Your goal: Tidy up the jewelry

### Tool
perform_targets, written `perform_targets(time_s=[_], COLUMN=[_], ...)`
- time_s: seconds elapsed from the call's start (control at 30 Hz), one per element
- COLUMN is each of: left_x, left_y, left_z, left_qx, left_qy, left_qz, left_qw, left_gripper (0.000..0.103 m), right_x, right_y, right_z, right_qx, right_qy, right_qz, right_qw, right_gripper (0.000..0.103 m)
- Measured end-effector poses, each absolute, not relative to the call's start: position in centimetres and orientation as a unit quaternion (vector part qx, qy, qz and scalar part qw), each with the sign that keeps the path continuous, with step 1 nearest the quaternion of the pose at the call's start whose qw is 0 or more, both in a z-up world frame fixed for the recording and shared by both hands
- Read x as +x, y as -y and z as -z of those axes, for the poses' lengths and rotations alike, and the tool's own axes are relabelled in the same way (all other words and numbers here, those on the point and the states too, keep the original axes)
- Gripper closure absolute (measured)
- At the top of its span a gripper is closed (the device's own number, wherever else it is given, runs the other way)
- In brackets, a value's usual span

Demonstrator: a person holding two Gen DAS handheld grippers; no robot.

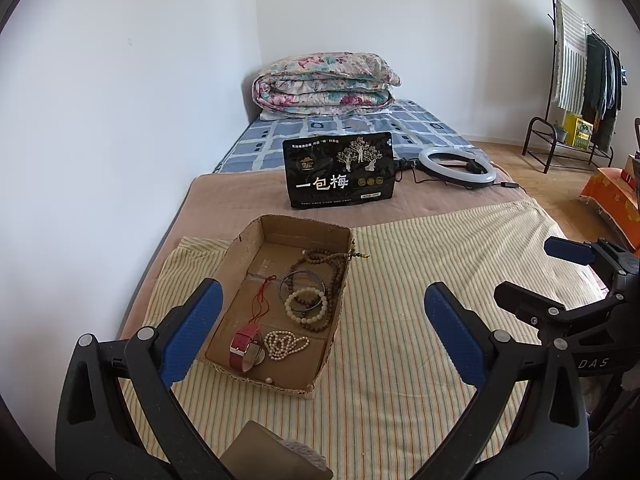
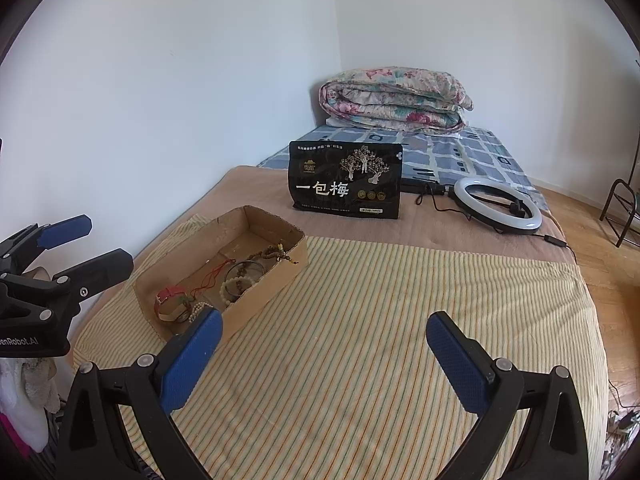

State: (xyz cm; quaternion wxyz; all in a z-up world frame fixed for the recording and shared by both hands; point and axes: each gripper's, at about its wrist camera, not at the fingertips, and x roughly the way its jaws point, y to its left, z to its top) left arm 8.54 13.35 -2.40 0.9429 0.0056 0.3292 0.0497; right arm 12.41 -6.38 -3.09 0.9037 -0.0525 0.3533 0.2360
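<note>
Far left: plain white wall [image 1: 120, 120], matte.

Left gripper [image 1: 320, 336], black plastic frame with blue dimpled pads: fingers spread wide, gripping nothing, held above the shallow brown corrugated cardboard tray [image 1: 240, 248] with torn, ragged edges.

In tray, all jewelry: red strap wristwatch [image 1: 242, 346] at near end, face partly hidden under strap; cream pearl-like bead strand [image 1: 286, 343] just beside it; thin red cord [image 1: 262, 300] running up the middle; cream round-bead bracelet [image 1: 306, 305] overlapping a dark thin bangle [image 1: 300, 282]; long brown wooden bead string [image 1: 334, 276] along the right wall, tail draped over the rim. One loose pale bead [image 1: 269, 380] near front wall.

Under tray: yellow striped woven cloth [image 1: 400, 320], slightly creased, over tan blanket [image 1: 240, 192] on bed.

Behind: black glossy upright snack bag with white characters [image 1: 339, 170]; small print illegible. Floral quilt, folded [image 1: 324, 84], on blue checked sheet [image 1: 272, 140].

Further right: white ring light with black cable [image 1: 457, 168], lying flat.

Right gripper [image 2: 324, 344], same build: fingers wide apart, holding nothing, over bare striped cloth, tray well left of it.

Far right: wooden floor [image 1: 552, 184]; black metal clothes rack [image 1: 576, 80], garments indistinct. Orange patterned object [image 1: 612, 196], cut off by frame edge.
</note>
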Motion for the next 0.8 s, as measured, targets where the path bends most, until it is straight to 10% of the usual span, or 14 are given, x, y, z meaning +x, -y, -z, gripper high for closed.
perform_targets(time_s=[0.8], left_x=[8.30], left_y=[-13.95], left_z=[2.47], left_qx=[0.006], left_qy=[-0.326], left_qz=[-0.056], left_qw=[0.944], left_gripper=[0.001], right_x=[12.43], right_y=[6.54], right_z=[3.31], right_qx=[-0.050], right_qy=[-0.357], right_qz=[-0.235], right_qw=[0.903], right_gripper=[0.000])
